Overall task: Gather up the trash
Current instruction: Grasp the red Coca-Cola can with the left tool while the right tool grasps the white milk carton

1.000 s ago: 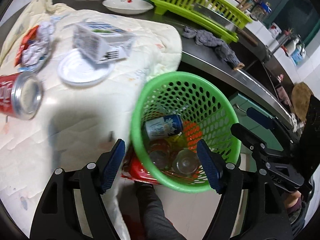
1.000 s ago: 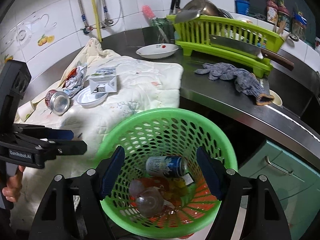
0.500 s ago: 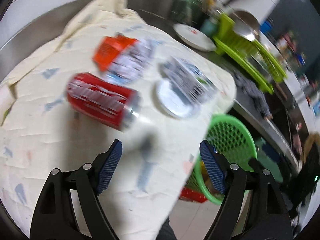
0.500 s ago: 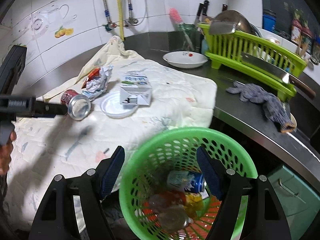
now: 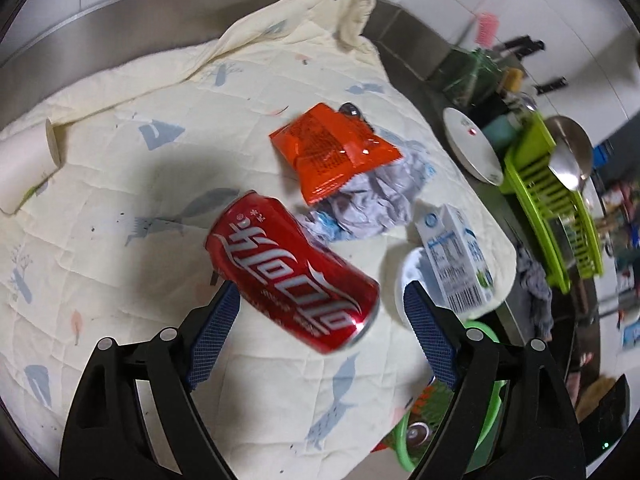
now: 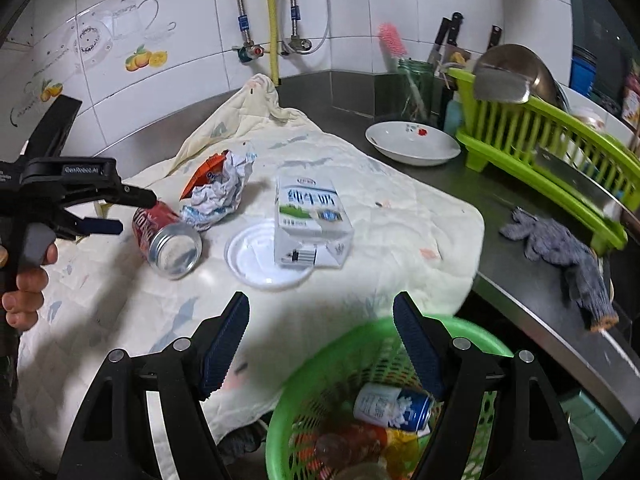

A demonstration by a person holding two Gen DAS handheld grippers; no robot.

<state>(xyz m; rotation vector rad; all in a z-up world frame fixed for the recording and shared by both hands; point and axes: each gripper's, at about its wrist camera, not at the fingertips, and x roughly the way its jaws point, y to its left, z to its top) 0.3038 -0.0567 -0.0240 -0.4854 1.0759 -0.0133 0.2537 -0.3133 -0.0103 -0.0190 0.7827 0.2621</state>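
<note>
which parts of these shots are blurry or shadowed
Left wrist view: red can sharp, dish rack and right edge smeared. Right wrist view: green basket soft, the left gripper casts a dark shadow on the quilt; fisheye bends the wall tiles.

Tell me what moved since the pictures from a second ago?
The left tongs swung from over the green basket to the red can, open around it but not gripping. The right tongs stayed open above the basket. The can, milk carton and wrappers haven't moved.
</note>
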